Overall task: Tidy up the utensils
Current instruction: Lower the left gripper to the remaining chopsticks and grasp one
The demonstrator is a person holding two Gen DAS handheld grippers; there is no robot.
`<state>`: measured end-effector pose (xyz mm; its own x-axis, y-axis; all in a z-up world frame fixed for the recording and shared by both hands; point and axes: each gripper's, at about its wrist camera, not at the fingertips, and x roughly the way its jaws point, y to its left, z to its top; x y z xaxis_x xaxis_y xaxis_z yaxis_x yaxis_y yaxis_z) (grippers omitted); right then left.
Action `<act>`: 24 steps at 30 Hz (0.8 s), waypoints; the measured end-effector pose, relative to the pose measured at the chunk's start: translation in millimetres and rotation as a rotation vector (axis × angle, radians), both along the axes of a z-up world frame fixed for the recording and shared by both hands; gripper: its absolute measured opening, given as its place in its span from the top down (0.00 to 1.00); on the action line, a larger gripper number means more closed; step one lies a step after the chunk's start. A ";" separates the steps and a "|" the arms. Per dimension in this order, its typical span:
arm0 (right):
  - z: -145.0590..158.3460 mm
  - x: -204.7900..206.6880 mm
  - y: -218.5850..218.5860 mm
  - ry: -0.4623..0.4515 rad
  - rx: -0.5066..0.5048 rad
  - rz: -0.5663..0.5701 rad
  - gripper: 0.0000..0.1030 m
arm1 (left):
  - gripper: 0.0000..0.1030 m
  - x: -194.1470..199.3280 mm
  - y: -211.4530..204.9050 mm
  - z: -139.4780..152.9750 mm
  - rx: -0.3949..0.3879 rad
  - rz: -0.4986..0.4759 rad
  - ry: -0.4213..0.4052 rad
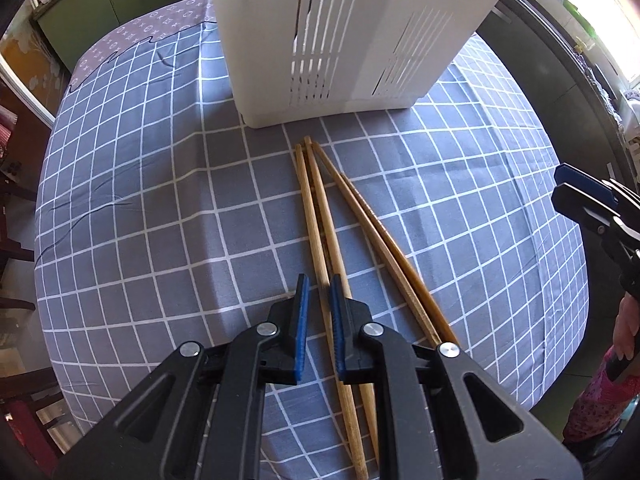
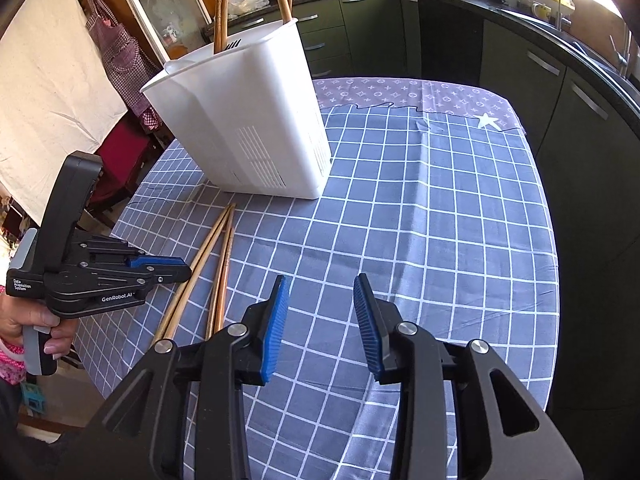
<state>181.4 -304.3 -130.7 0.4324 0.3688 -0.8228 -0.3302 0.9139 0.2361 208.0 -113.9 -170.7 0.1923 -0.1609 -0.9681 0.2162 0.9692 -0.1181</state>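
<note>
Several wooden chopsticks (image 1: 316,208) (image 2: 208,248) lie side by side on the checked cloth, just in front of a white slotted utensil holder (image 1: 320,40) (image 2: 248,120). The holder has more chopsticks (image 2: 222,12) and a fork (image 2: 232,45) standing in it. My left gripper (image 1: 320,280) (image 2: 186,270) points steeply down over the near part of the lying chopsticks. It is shut to a thin slit, and one light chopstick shows through that slit on the cloth. My right gripper (image 2: 320,312) (image 1: 558,182) hovers to the right of the chopsticks, open, with only cloth between its pads.
The round table (image 2: 420,220) wears a blue checked cloth with a grey patterned strip at the far side. Dark green kitchen cabinets (image 2: 520,80) curve around the right and back. A red chair (image 2: 128,148) and a hanging apron (image 2: 116,48) stand left. A hand (image 2: 40,320) holds the left gripper.
</note>
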 end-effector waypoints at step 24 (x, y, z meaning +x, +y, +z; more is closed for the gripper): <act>-10.8 5.7 22.6 0.043 -0.024 0.053 0.63 | 0.94 4.5 5.8 23.5 -0.037 0.018 -0.123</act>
